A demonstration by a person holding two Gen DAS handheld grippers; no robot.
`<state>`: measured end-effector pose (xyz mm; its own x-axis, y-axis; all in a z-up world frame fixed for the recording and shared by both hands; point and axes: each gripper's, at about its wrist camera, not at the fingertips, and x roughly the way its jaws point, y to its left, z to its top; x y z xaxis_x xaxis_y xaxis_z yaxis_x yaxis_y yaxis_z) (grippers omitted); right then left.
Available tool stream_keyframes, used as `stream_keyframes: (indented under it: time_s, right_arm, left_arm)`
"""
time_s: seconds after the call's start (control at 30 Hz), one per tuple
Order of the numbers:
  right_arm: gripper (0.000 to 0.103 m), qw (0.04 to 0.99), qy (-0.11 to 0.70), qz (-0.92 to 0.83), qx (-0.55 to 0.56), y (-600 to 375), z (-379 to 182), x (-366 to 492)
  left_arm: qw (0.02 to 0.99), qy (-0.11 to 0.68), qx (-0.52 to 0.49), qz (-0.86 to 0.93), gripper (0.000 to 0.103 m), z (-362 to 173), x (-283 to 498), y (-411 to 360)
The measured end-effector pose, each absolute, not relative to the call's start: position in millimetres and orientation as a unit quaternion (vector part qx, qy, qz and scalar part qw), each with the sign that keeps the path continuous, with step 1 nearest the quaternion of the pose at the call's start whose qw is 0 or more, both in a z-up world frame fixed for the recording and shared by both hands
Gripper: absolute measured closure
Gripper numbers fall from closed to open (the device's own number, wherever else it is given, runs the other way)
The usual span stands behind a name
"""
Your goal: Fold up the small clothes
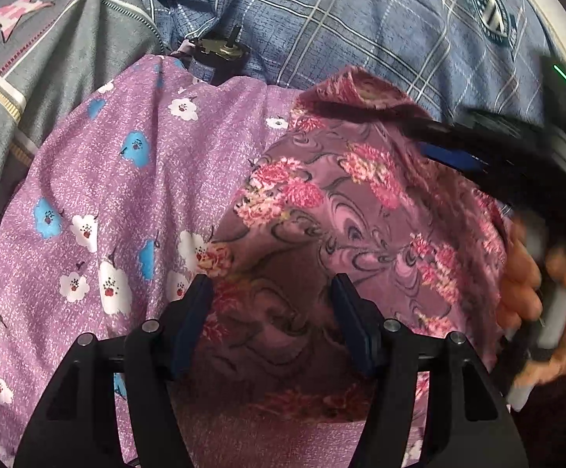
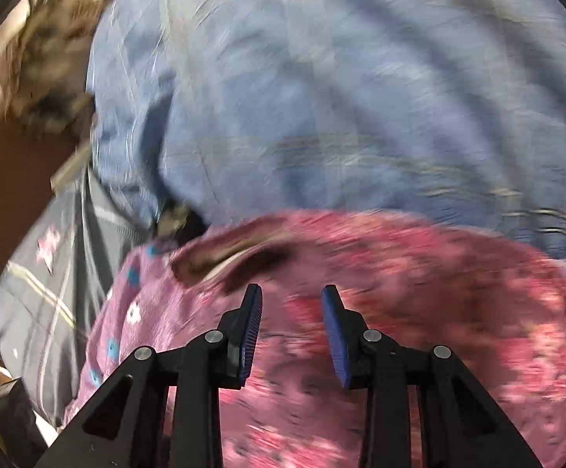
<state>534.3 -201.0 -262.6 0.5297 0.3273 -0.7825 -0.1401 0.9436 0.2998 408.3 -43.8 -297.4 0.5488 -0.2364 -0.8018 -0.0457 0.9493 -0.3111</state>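
A small mauve garment with pink flower clusters lies on a lilac cloth with white and blue flowers. My left gripper is open just above the garment's near part, holding nothing. My right gripper comes in blurred from the right over the garment's far right part, with the hand behind it. In the right wrist view, the right gripper is open and empty above the same pink garment, which is blurred by motion.
A blue checked fabric with a badge lies behind. A grey striped cloth with a pink star is at the left. A small dark device sits at the lilac cloth's far edge. Brown floor shows at left.
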Motion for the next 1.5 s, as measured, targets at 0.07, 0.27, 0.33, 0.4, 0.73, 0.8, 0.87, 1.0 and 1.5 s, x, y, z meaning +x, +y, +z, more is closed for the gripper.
stream_keyframes:
  time_s: [0.07, 0.27, 0.33, 0.4, 0.73, 0.8, 0.87, 1.0, 1.5]
  right_arm:
    - [0.071, 0.864, 0.482, 0.115, 0.083, -182.9, -276.7, 557.6]
    - [0.070, 0.891, 0.438, 0.060, 0.106, -202.6, -274.3, 576.0]
    - [0.070, 0.903, 0.405, 0.065, 0.126, -228.0, -255.9, 545.3]
    - [0.070, 0.898, 0.410, 0.075, 0.140, -251.5, -246.1, 516.5]
    - [0.090, 0.835, 0.525, -0.020, 0.161, -428.0, -276.7, 425.6]
    - [0.093, 0.839, 0.514, -0.061, 0.169, -458.7, -281.9, 436.1]
    - [0.093, 0.847, 0.495, -0.105, 0.163, -481.6, -283.7, 448.9]
    - [0.089, 0.879, 0.384, -0.173, 0.224, -534.6, -264.8, 451.8]
    - [0.085, 0.871, 0.446, 0.079, 0.188, -381.0, -264.7, 315.9]
  left_arm:
    - [0.869, 0.471, -0.142, -0.053, 0.040, -298.5, 407.4, -46.3]
    - [0.871, 0.472, -0.132, -0.042, 0.039, -299.9, 412.8, -51.3]
    - [0.873, 0.467, -0.134, -0.035, 0.039, -297.4, 411.1, -52.0]
    - [0.882, 0.450, -0.137, -0.033, 0.039, -289.1, 407.7, -55.5]
    - [0.894, 0.433, -0.089, -0.072, 0.038, -277.8, 397.6, -105.6]
    - [0.898, 0.430, -0.061, -0.067, 0.037, -278.1, 397.4, -113.0]
    - [0.899, 0.430, -0.059, -0.063, 0.036, -279.7, 398.7, -112.8]
    - [0.900, 0.432, -0.036, -0.055, 0.033, -285.9, 406.3, -114.5]
    - [0.899, 0.433, -0.006, -0.059, 0.033, -289.3, 384.2, -116.9]
